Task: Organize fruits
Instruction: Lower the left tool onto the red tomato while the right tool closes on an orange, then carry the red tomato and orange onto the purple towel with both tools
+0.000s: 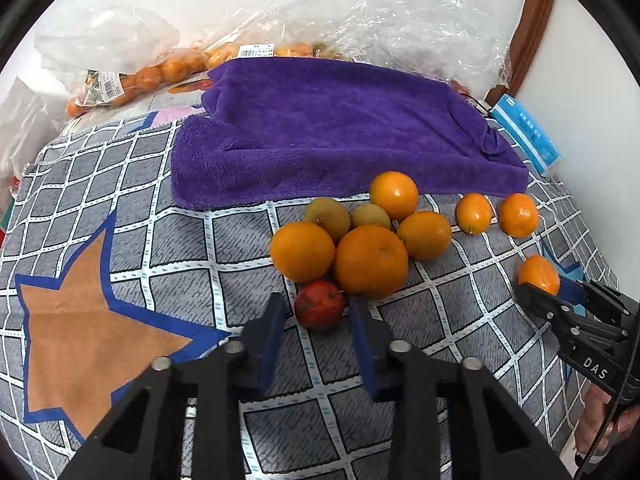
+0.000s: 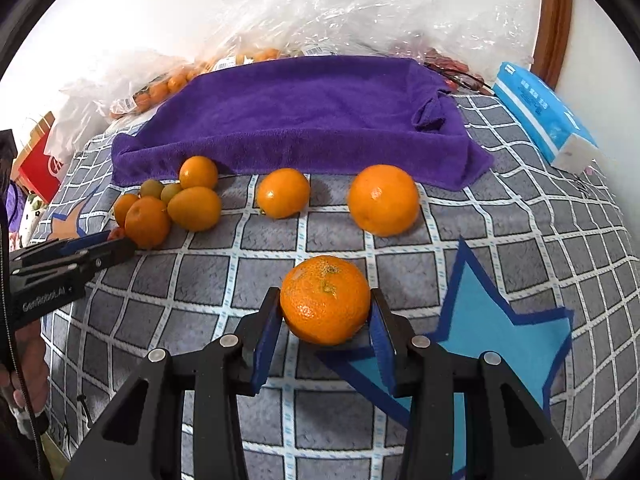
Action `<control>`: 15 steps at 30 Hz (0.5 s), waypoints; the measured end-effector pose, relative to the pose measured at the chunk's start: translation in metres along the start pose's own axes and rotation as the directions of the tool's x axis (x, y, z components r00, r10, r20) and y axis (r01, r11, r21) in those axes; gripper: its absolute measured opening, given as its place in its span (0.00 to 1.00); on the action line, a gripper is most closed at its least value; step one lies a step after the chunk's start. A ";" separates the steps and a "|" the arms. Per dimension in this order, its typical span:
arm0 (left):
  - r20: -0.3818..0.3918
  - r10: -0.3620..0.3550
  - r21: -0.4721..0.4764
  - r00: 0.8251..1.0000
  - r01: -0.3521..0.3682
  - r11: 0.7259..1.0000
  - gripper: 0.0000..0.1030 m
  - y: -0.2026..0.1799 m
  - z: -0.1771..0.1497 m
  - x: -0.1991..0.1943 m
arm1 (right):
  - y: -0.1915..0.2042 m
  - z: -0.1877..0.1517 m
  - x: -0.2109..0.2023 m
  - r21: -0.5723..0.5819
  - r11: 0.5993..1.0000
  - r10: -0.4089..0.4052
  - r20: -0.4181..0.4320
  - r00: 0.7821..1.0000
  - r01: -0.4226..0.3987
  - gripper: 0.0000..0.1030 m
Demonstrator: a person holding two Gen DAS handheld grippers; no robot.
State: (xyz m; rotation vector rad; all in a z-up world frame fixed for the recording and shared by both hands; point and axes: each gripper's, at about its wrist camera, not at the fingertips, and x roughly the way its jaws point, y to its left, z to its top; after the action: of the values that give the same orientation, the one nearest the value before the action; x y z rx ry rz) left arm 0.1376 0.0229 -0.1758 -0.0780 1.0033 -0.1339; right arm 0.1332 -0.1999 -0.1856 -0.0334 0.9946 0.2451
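My left gripper (image 1: 318, 310) is open, its fingers on either side of a small red fruit (image 1: 319, 306) at the near edge of a cluster of oranges (image 1: 370, 260) and two greenish-brown fruits (image 1: 327, 216). My right gripper (image 2: 325, 308) is shut on a mandarin (image 2: 325, 300) just above the checked cloth (image 2: 280, 248). It shows in the left wrist view too (image 1: 538, 274). Two more oranges (image 2: 383, 199) lie apart in front of the purple towel (image 2: 304, 116).
Clear plastic bags of oranges (image 1: 160, 72) lie behind the purple towel by the wall. A blue tissue pack (image 2: 544, 116) sits at the right back. A red box (image 2: 40, 172) stands off the left edge.
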 end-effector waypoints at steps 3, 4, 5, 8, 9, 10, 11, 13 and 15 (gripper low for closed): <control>0.007 -0.010 -0.008 1.000 0.010 1.000 0.24 0.003 0.001 -0.003 | -0.004 0.000 -0.004 0.011 1.000 -0.008 0.007 1.000 0.008 0.41; 0.011 -0.011 -0.013 1.000 0.011 1.000 0.23 0.004 0.002 -0.004 | -0.006 0.001 -0.006 0.016 1.000 -0.008 0.011 1.000 0.008 0.41; 0.014 -0.011 -0.017 1.000 0.012 1.000 0.23 0.005 0.002 -0.006 | -0.007 0.001 -0.008 0.019 1.000 -0.009 0.017 1.000 0.009 0.41; 0.024 -0.013 -0.031 1.000 0.013 0.999 0.23 0.007 0.003 -0.011 | -0.007 0.002 -0.012 0.018 1.000 -0.015 0.026 1.000 0.014 0.41; 0.026 -0.014 -0.035 1.000 0.015 0.999 0.23 0.009 0.003 -0.013 | -0.007 0.003 -0.013 0.018 1.000 -0.016 0.028 0.999 0.015 0.41; 0.028 -0.015 -0.039 0.999 0.017 0.999 0.23 0.009 0.003 -0.014 | -0.006 0.003 -0.014 0.018 1.000 -0.016 0.030 0.999 0.015 0.41; 0.032 -0.015 -0.043 0.999 0.017 0.999 0.23 0.010 0.004 -0.017 | -0.006 0.004 -0.016 0.019 1.000 -0.015 0.033 0.999 0.014 0.41; 0.035 -0.011 -0.049 0.999 0.013 0.999 0.23 0.011 0.004 -0.020 | -0.005 0.005 -0.020 0.019 1.000 -0.016 0.042 0.999 0.015 0.41; 0.042 -0.011 -0.054 0.999 0.013 0.998 0.23 0.012 0.005 -0.023 | -0.004 0.006 -0.025 0.017 1.000 -0.017 0.051 0.999 0.016 0.41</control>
State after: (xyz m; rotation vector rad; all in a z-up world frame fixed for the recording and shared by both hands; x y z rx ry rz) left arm 0.1303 0.0386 -0.1552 -0.1357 0.9654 -0.1161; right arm 0.1259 -0.2076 -0.1624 -0.0201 0.9448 0.2215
